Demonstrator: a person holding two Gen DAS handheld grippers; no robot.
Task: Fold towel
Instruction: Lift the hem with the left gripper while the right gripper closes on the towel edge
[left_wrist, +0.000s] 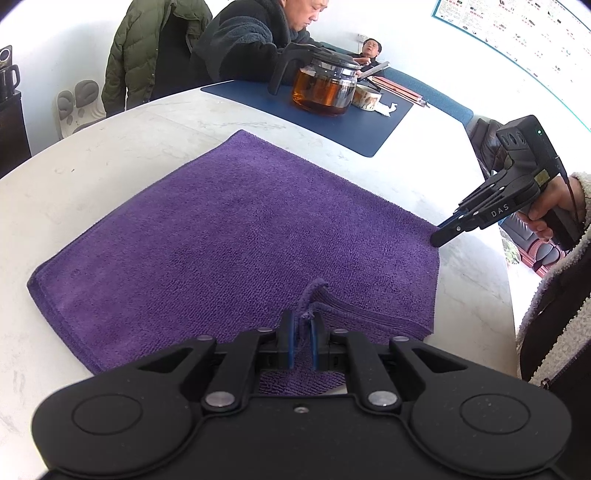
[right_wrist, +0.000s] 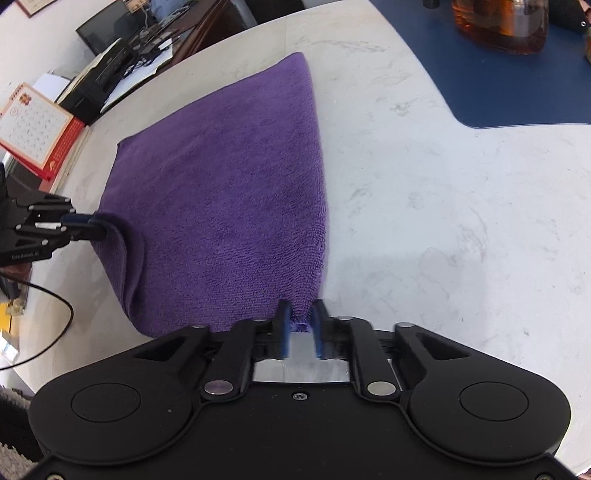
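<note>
A purple towel (left_wrist: 240, 240) lies flat on the white marble table (left_wrist: 110, 147), and its left edge shows doubled layers. My left gripper (left_wrist: 303, 328) is shut on the towel's near corner, which bunches up between the blue pads and lifts slightly. In the right wrist view the left gripper (right_wrist: 92, 229) pinches that raised corner at the towel's (right_wrist: 229, 192) left side. My right gripper (right_wrist: 301, 321) is shut on the neighbouring corner, low to the table. From the left wrist view, the right gripper (left_wrist: 439, 240) touches the towel's right corner, held by a hand (left_wrist: 546, 214).
A glass teapot (left_wrist: 321, 88) of tea and a bowl (left_wrist: 365, 98) stand on a blue mat (left_wrist: 351, 122) beyond the towel. Two people sit at the table's far side. A desk calendar (right_wrist: 33, 125) and a black cable (right_wrist: 55, 306) lie off the table's left edge.
</note>
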